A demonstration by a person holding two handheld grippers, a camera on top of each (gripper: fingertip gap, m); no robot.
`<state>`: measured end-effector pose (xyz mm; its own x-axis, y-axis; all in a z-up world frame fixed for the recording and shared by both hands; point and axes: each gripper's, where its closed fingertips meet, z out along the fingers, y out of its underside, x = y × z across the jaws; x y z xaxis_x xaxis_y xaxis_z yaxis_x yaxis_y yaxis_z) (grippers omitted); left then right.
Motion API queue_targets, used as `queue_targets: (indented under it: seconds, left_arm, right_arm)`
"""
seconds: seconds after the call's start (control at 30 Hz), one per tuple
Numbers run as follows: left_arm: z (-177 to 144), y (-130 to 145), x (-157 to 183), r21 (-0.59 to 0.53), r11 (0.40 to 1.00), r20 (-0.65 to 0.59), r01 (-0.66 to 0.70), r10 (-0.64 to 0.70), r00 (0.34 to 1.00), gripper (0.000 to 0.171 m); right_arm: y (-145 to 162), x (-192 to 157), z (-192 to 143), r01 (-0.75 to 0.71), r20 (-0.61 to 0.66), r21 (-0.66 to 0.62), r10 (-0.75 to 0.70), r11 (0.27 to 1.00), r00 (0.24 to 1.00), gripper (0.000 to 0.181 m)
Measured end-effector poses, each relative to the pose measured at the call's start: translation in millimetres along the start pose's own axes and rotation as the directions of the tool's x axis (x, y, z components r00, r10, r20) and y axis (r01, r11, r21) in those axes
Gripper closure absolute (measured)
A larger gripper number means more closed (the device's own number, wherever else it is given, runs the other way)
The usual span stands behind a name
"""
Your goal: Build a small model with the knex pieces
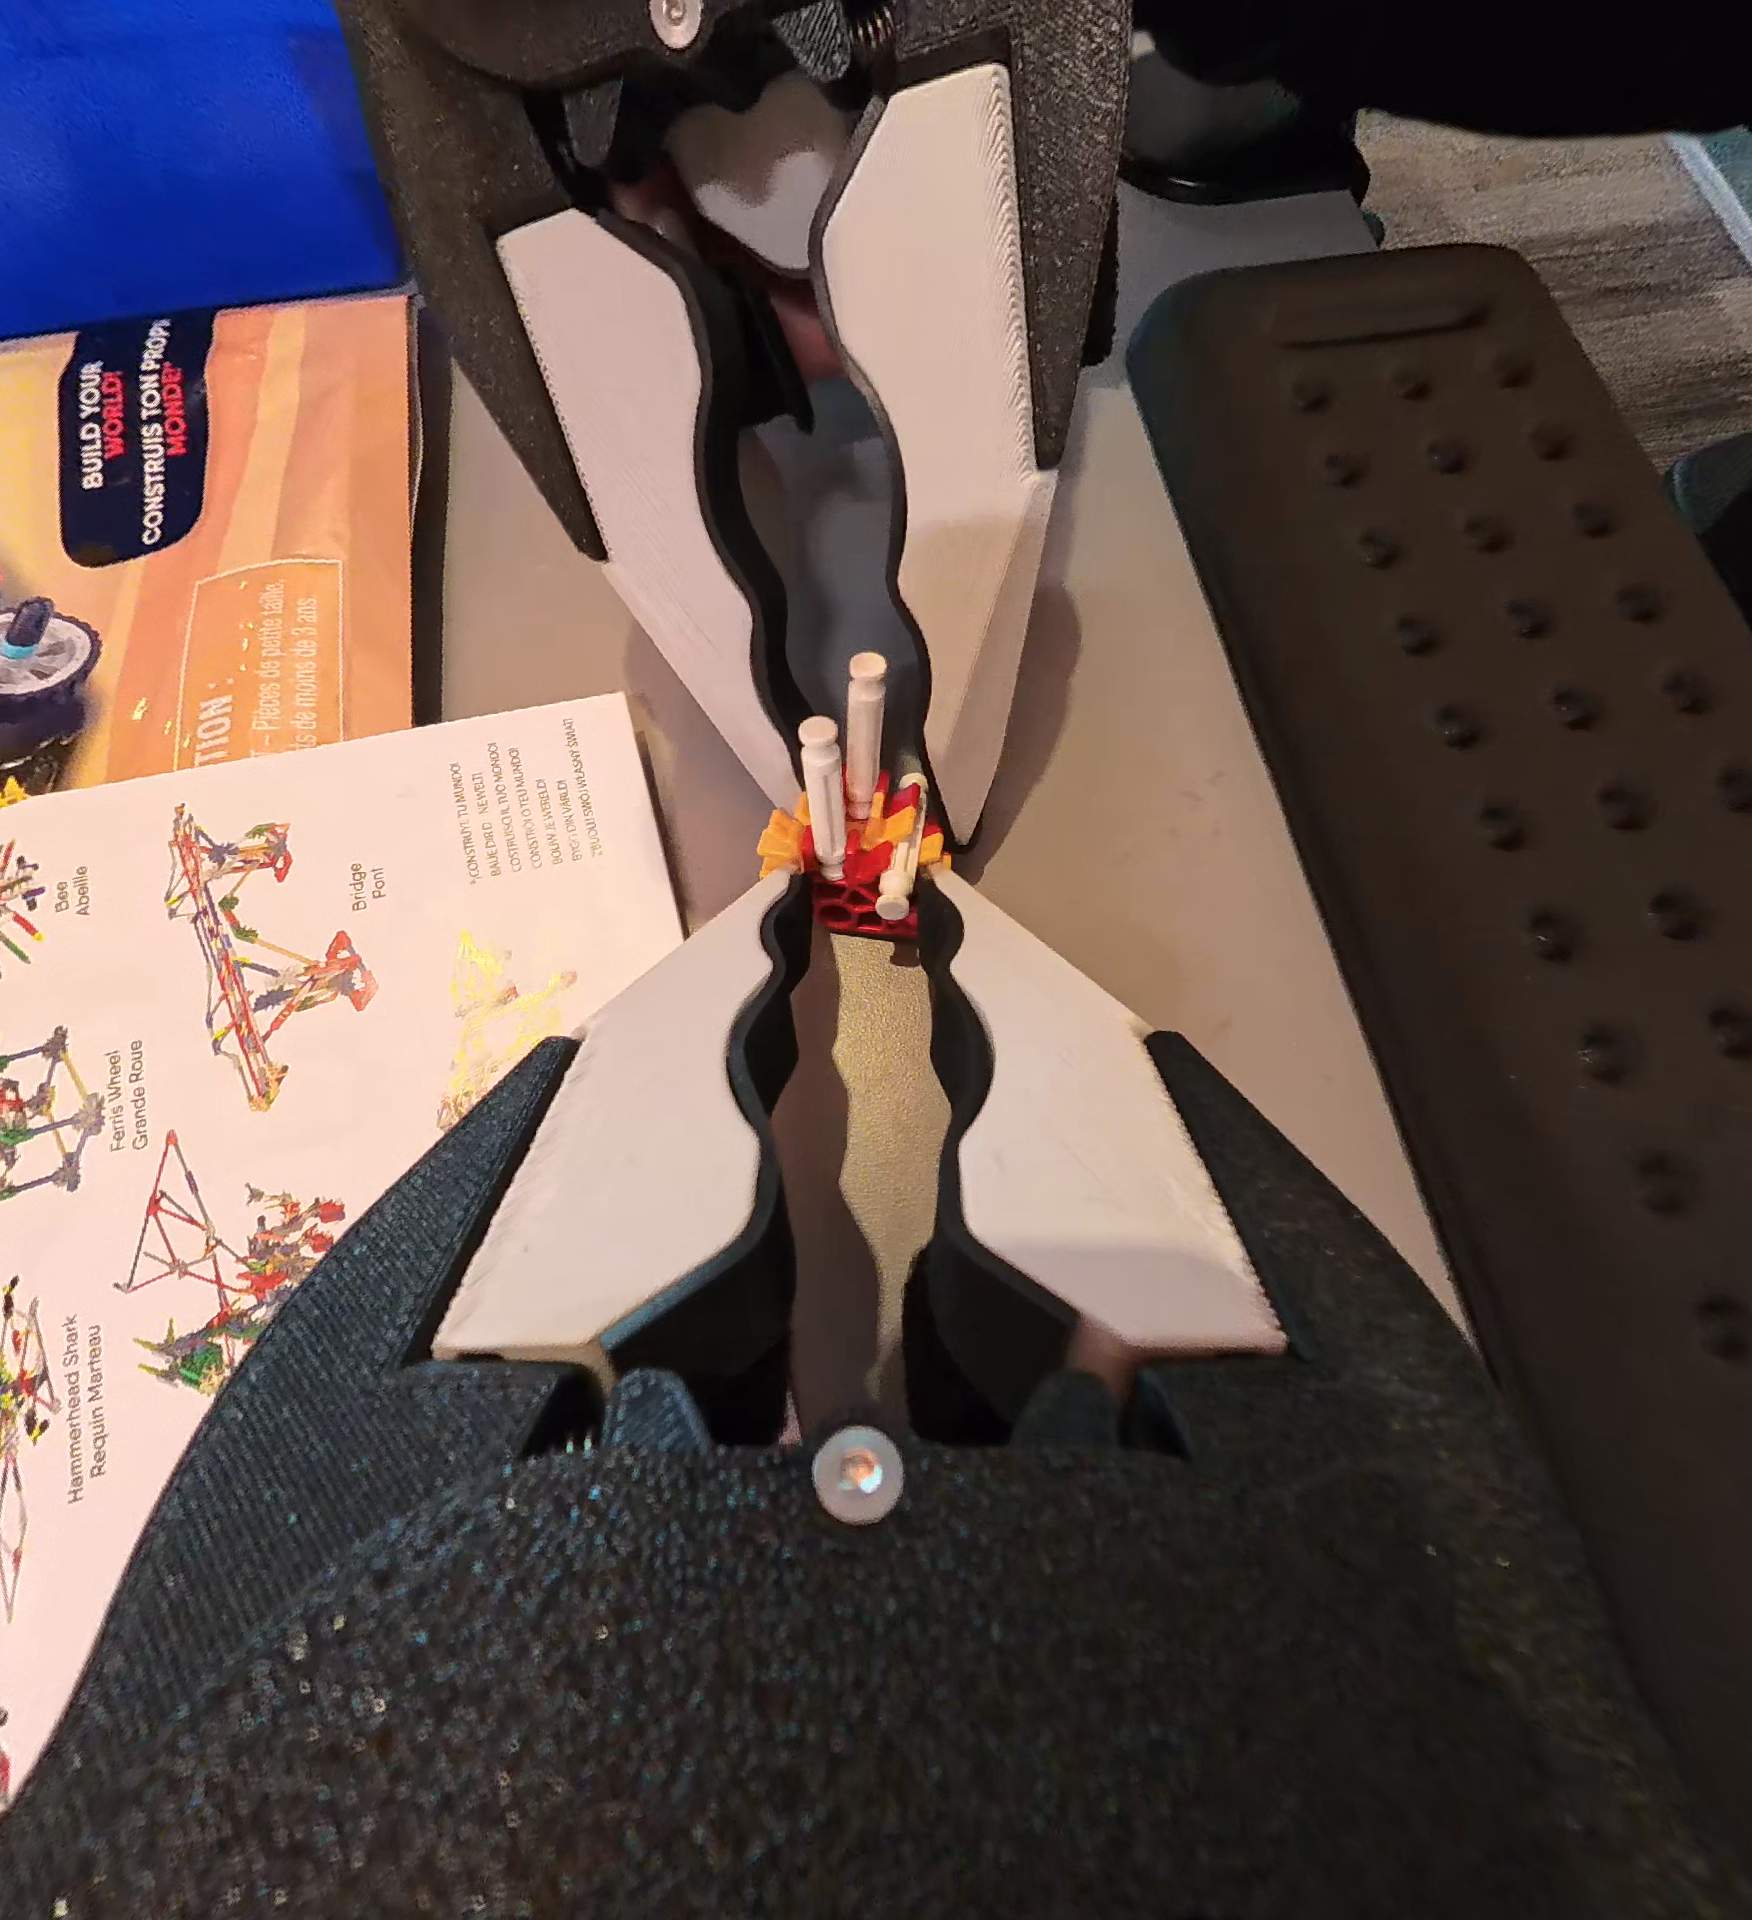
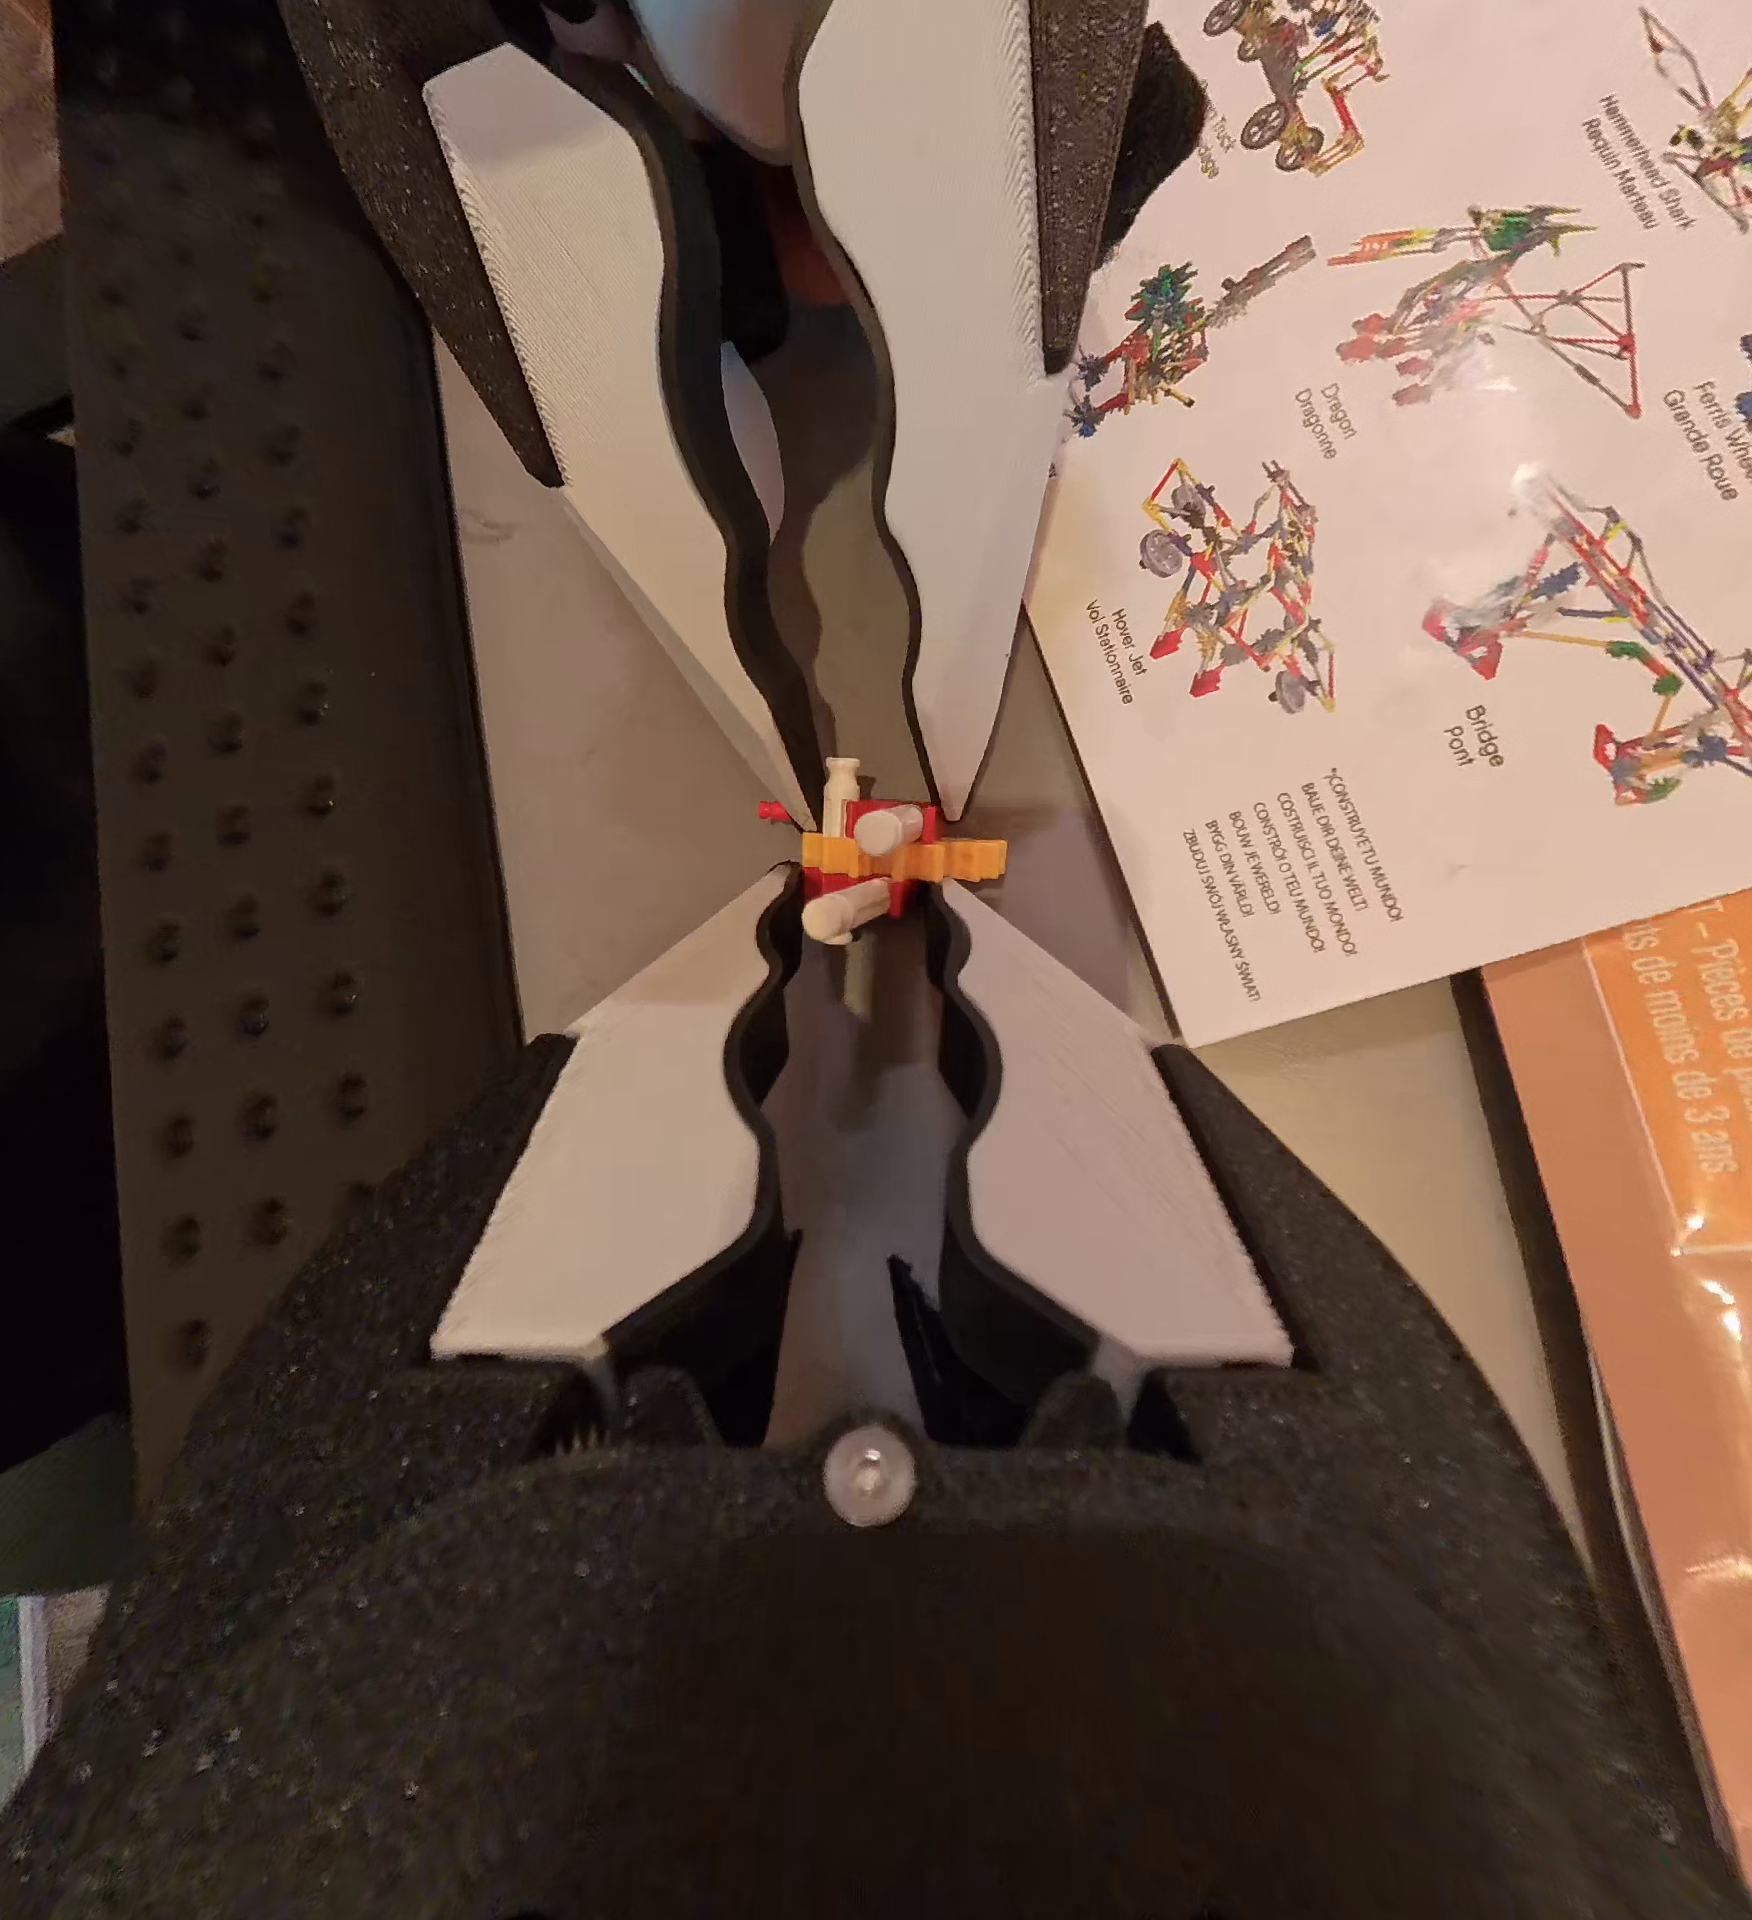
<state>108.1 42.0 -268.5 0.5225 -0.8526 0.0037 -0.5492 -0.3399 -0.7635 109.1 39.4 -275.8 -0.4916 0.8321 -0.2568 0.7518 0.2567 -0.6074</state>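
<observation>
Red-and-orange plastic connector cluster [image 1: 856, 868] with short white rods, pinched between two grippers above the pale counter [image 1: 539, 582].
Left gripper [image 1: 864, 902] fingers are clenched on its near red end; the right gripper [image 2: 856, 883] grips the opposite end, fingertip to fingertip. Left lies a printed model sheet [image 1: 259, 1039]; right, a black dimpled pad [image 1: 1537, 831]. Three rods are seated.

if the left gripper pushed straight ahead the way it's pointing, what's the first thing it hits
The left gripper is already shut on the small red, orange and white toy assembly. Straight ahead, almost tip to tip, is the right gripper, gripping the same assembly from the far side. It would likely meet those jaws first.
</observation>
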Motion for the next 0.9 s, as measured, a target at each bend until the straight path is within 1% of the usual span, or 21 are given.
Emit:
queue_targets:
  seconds: [0.1,0.23,0.4,0.67,0.9]
  left_arm:
    - [-0.6,0.7,0.2,-0.001,1.0,0.0,-0.007,0.007,1.0,0.155]
    - [-0.6,0.7,0.8,0.001,1.0,-0.001,-0.011,0.011,1.0,0.155]
    - [-0.5,0.5,0.8,0.004,1.0,-0.001,-0.006,0.006,1.0,0.155]
    - [-0.4,0.4,1.6,0.003,1.0,-0.01,-0.005,0.005,1.0,0.155]
    - [-0.3,0.9,1.5,-0.003,1.0,0.002,-0.022,0.022,1.0,0.154]
  right_arm:
    - [0.5,-0.6,0.1,0.017,-0.004,-0.011,-0.017,1.0,1.0,0.16]
    - [0.9,-1.4,-0.7,-0.003,0.006,0.046,0.003,0.999,1.0,0.158]
    - [0.1,-1.6,-2.9,-0.016,-0.016,0.109,0.018,0.994,1.0,0.158]
    - [-2.6,-2.0,-7.3,-0.065,-0.001,0.187,0.066,0.98,0.998,0.161]
    - [-2.2,-1.1,-8.5,-0.087,0.0,0.191,0.089,0.978,0.996,0.164]
